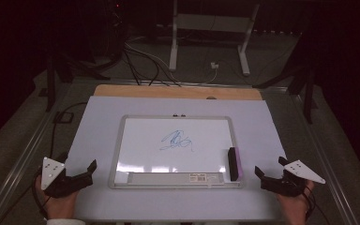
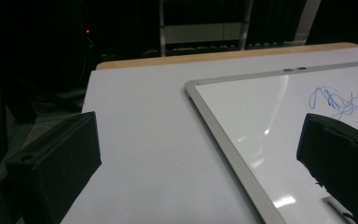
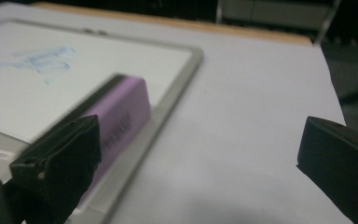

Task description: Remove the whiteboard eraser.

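A whiteboard [image 1: 136,140] with a silver frame lies flat in the middle of the table, a blue scribble [image 1: 177,140] near its centre. A purple eraser with a black top [image 1: 234,163] rests on the board's right edge. My left gripper [image 1: 78,169] rests near the table's front left corner, jaws spread wide with nothing between them. My right gripper [image 1: 269,167] sits at the front right, open and empty, just right of the eraser. In the right gripper view the eraser [image 3: 121,112] lies close behind the left jaw. The scribble [image 2: 338,101] and board frame [image 2: 223,135] show in the left gripper view.
A pale sheet [image 1: 98,126] covers the wooden tabletop [image 1: 178,91]. A label strip [image 1: 178,177] runs along the board's bottom edge. Beyond the table stand a white metal frame [image 1: 208,35] and cables [image 1: 140,61] on the dark floor.
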A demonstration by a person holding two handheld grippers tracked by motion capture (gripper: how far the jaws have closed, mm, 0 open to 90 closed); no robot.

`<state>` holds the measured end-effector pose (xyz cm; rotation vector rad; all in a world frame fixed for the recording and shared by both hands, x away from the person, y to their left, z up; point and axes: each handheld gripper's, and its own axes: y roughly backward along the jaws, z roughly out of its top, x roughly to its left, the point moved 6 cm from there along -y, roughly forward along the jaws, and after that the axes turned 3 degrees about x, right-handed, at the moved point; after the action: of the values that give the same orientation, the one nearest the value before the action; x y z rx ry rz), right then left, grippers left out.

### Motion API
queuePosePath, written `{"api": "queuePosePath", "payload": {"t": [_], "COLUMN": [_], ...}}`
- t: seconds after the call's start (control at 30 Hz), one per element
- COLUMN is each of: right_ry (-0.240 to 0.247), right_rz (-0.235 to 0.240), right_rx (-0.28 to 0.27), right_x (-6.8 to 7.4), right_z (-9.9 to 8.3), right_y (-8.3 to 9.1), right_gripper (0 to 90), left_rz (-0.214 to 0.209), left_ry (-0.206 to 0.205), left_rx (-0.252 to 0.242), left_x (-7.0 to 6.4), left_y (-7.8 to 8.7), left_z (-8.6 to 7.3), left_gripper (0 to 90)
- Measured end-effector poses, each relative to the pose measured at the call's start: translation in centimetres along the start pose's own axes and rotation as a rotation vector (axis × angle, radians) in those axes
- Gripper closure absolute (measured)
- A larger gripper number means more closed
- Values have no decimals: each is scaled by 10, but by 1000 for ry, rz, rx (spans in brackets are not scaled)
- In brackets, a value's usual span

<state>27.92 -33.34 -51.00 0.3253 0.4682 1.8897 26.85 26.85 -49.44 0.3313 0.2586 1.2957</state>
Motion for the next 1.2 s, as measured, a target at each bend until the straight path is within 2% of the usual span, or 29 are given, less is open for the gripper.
{"api": "queuePosePath", "payload": {"t": [0.13,0.3,0.47,0.67,0.87,1.2], "right_ry": [0,-1,-23,-11,-8,-12], "right_rz": [18,28,32,40,73,108], "right_rx": [-4,-11,-31,-30,14,86], "right_x": [4,8,10,14,21,27], "right_z": [0,4,13,22,32,32], "right_y": [-3,-3,0,2,0,-9], "right_gripper": [2,2,3,3,2,2], "left_rz": [6,7,4,3,10,28], "left_ry": [-20,-22,-36,-50,-49,-57], "left_rx": [4,7,10,10,15,12], "left_x": [-2,-2,-5,-8,-8,-8], "left_y": [-1,-3,-4,-4,-5,-4], "left_z": [-1,-3,-3,-4,-7,-8], "left_gripper": [5,4,4,4,4,4]}}
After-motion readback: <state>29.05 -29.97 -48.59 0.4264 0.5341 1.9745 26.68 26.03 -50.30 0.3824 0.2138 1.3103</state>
